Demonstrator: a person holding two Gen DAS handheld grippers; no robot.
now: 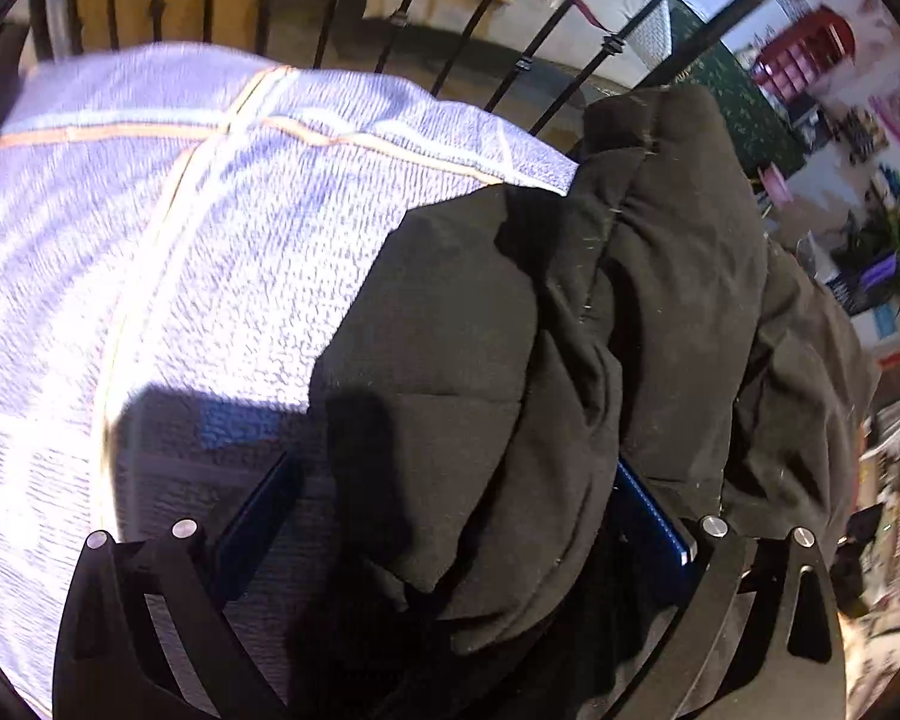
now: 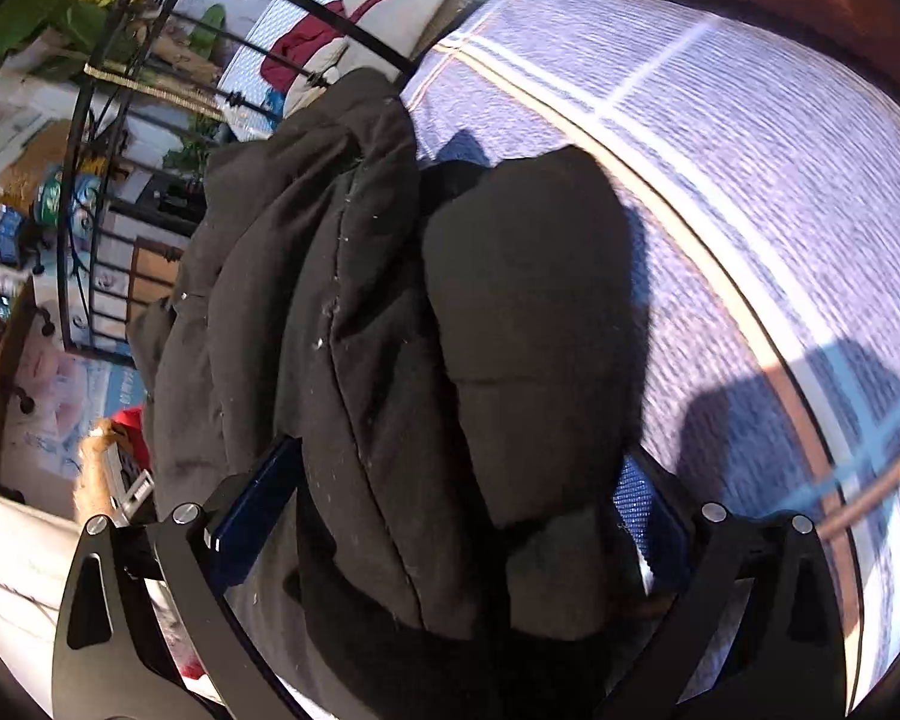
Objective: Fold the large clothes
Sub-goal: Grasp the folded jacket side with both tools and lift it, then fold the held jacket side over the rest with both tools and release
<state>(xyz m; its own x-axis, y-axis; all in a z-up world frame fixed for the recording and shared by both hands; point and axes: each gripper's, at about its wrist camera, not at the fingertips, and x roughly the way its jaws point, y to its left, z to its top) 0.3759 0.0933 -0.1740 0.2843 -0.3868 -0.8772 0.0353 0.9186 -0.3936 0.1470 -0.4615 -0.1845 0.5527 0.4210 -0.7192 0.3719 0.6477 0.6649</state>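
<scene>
Here a black iron bed rail [image 1: 570, 30] runs behind the blue-and-white checked bedspread [image 1: 150, 252], with cluttered shelves and a green plant [image 2: 42, 6] beyond (too blurred to itemise). The black padded jacket [image 1: 510, 360] lies bunched on the bedspread and fills both views. It hides the finger tips, so where they meet cannot be made out. The left gripper [image 1: 450, 516] has the jacket's folds between its wide-spread fingers; the right gripper [image 2: 450, 498] likewise straddles a thick bundle.
</scene>
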